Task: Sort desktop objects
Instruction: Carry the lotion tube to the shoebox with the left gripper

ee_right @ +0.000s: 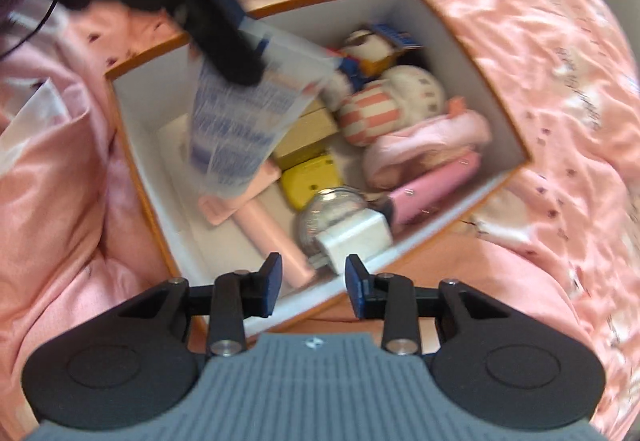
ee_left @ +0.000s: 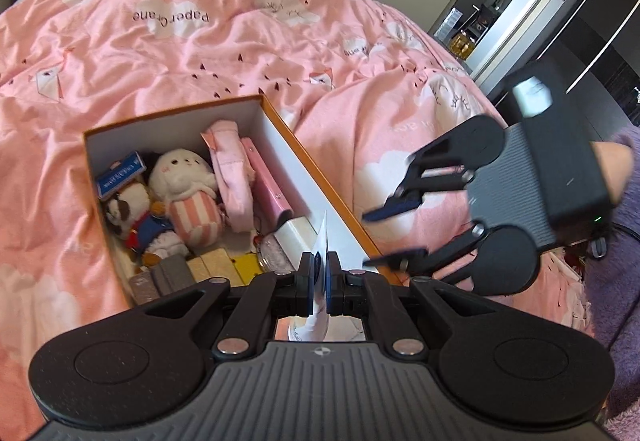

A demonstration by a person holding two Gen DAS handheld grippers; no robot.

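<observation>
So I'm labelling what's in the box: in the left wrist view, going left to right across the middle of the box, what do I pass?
Blue-and-white packet → white plush with pink-striped body → pink cloth → pink flat case → the box's white right wall.

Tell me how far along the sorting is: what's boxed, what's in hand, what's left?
Boxed already: plush toys, a pink case, a yellow item and more sit in the orange box. In hand: the left gripper is shut on a flat printed packet held above the box. The right gripper is open, empty. No loose items show on the bedspread.
</observation>
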